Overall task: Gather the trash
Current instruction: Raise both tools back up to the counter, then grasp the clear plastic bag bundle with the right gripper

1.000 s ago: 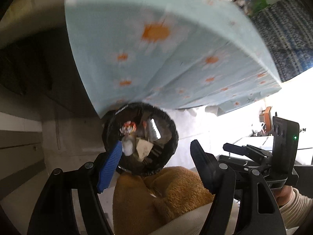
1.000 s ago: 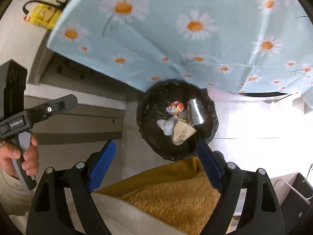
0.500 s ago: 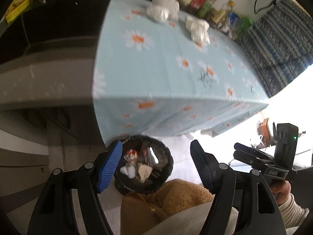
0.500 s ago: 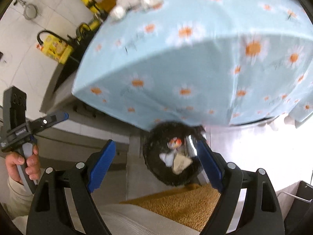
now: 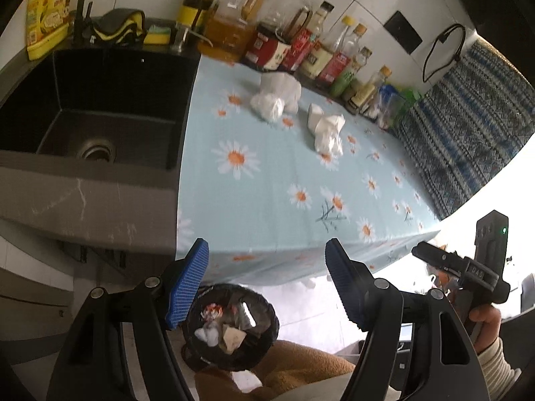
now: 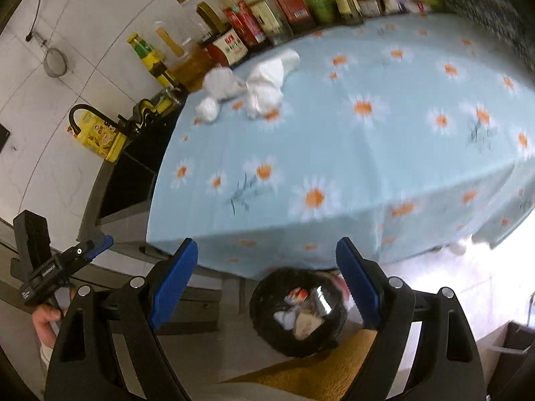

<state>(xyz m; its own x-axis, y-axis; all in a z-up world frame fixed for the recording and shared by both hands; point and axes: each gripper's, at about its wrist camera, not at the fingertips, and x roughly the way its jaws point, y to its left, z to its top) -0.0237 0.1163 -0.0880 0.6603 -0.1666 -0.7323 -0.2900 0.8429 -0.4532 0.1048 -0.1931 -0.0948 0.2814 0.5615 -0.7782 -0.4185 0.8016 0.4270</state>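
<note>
So this looks like partway through, not close to finished. The black trash bin (image 5: 230, 327) on the floor, just below the front edge of the tabletop (image 5: 287, 180), already has stuff in it: a couple of crumpled white bits, a tan scrap, something shiny and a red-and-white wrapper.

What's left, as far as I can see, is up on the daisy cloth: a crumpled white tissue wad (image 5: 267, 107) with a white plastic bag (image 5: 284, 87) touching it from behind, and another crumpled white paper clump (image 5: 327, 130) near those, to their right. All of them sit toward the back, near the row of sauce bottles (image 5: 301, 46). In the right wrist view the same pile (image 6: 254, 83) is blurry, so I can't tell how many separate pieces there really are.

Left hand-held gripper (image 5: 267, 284) has its jaws spread wide with nothing between them. Right hand-held gripper (image 6: 267, 284) is the same, wide apart and empty. Both hover at the near edge above the bin, well apart from the leftover trash. My guess: at least two or three more grabs to go.
</note>
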